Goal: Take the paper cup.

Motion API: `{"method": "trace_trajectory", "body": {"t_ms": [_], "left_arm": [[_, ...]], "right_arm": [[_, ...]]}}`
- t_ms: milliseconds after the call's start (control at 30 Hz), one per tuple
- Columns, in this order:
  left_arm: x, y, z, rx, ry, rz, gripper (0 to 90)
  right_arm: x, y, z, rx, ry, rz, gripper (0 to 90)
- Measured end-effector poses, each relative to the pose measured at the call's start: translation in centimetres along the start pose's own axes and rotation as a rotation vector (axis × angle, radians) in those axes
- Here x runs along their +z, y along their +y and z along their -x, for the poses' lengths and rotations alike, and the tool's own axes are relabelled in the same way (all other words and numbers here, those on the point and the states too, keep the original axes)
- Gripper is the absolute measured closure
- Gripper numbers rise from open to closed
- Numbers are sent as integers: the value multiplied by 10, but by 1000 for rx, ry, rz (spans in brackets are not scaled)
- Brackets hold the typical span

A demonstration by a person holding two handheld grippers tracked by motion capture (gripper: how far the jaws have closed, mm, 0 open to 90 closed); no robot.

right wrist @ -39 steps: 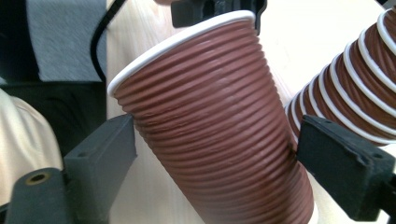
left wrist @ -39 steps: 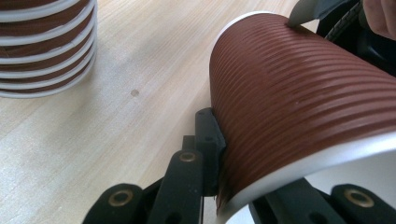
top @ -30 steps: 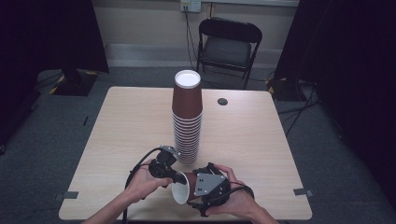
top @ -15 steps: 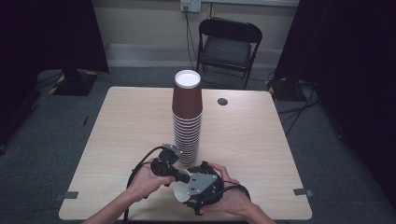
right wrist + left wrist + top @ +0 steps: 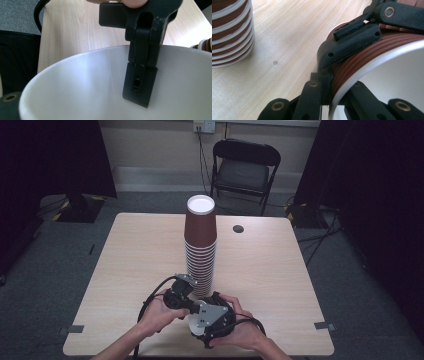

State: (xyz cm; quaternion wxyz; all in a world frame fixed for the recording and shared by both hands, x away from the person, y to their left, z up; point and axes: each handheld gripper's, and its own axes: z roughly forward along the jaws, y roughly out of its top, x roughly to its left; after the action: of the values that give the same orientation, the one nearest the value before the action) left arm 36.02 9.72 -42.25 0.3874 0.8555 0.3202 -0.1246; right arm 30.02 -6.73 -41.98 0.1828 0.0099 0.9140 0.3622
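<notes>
Hands at lower centre of the high view, left gripper point(image 5: 186, 306) pinching the rim of a brown paper cup point(image 5: 196, 326), right gripper point(image 5: 212, 317) clasping the cup's ribbed wall, tall cup stack point(image 5: 200, 245) just behind, wooden table point(image 5: 280, 285) beneath.

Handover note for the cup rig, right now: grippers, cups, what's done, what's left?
Left gripper: shut, jaws pinching the rim of the loose cup, one jaw inside and one outside.
Right gripper: jaws around the ribbed outside of that cup; grip cannot be told.
Loose cup: on its side at the near table edge, between both hands.
Cup stack: upright mid-table, mouths down, just beyond the grippers.
Done: one cup in hand, off the stack.
Left: probably set it on or beside the stack; unclear which.
</notes>
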Motion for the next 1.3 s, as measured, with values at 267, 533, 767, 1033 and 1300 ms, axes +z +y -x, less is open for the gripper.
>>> {"method": "trace_trajectory", "body": {"t_ms": [267,533,767,1033,1300], "left_arm": [[-3,-4,-2,15,9,44,788],[-6,-10,0,25,20,123,651],[-12,-14,2,20,24,164,584],[-13,-20,5,66,91,224,494],[-19,-24,8,88,135,273,439]], "right_arm": [[-4,-4,6,66,-11,46,83],[-12,-9,11,114,-41,73,84],[-14,-14,14,166,-71,76,85],[-14,-18,15,199,-78,81,86],[-16,-22,17,237,-89,92,87]]}}
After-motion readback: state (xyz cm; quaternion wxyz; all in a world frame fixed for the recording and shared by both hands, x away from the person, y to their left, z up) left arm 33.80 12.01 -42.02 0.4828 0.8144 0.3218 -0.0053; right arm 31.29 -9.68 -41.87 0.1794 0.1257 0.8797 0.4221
